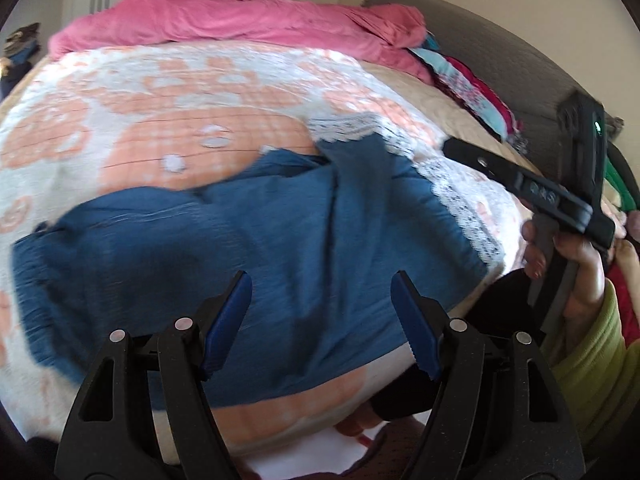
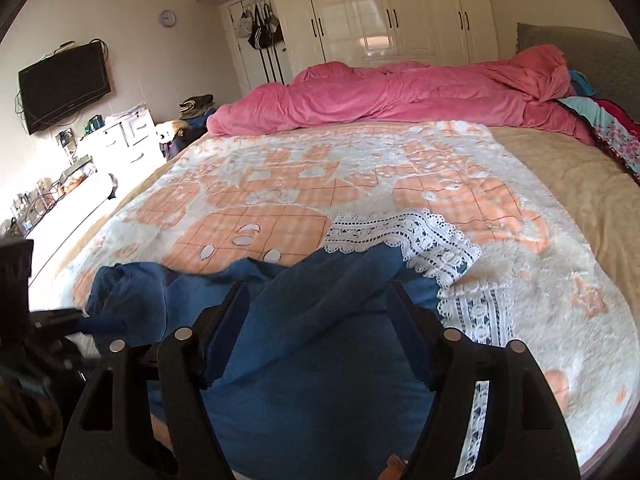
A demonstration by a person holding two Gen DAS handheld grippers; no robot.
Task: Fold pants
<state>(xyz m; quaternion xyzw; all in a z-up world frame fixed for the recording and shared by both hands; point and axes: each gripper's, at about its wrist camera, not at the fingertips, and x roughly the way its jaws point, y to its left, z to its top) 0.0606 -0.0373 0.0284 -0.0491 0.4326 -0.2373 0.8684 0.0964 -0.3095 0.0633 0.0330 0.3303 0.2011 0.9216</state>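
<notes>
Hovering low over the bed edge, spread wide with nothing pinched: left gripper (image 1: pixel 321 280), black-framed with blue ribbed pads, blue cloth seen beneath the gap but no pad pressing on it. Likewise spread and holding nothing: right gripper (image 2: pixel 316 290), same black frame and blue pads, poised above a raised fold of the same cloth. Visible also from the left wrist view, off to the right side, gripped by a hand (image 1: pixel 576 264) emerging from a yellow-green fleece sleeve (image 1: pixel 596 356).

Lying loose and rumpled across the near part of the bed: blue crinkled fabric pants with white lace trim (image 1: pixel 248 248), roughly folded over on themselves, one flap crossing the middle, lace hems (image 2: pixel 432 240) splayed toward the right on the bedspread. Not gripped by either tool.

Spread beneath: fluffy white blanket patterned with peach-orange checked shapes (image 2: pixel 304 184), covering most of the mattress, with a plain beige sheet (image 2: pixel 572 176) exposed along its right side.

Bunched along the far edge: pink quilted duvet (image 2: pixel 400 92), with a floral turquoise-and-red textile (image 2: pixel 608 128) beside it at the right, against a grey padded headboard (image 2: pixel 580 48).

Standing farther back: glossy white wardrobe doors (image 2: pixel 380 8), bags hung on a door (image 2: pixel 260 24), wall-mounted black television (image 2: pixel 64 84) at left, white drawer unit (image 2: pixel 128 136) below it.
</notes>
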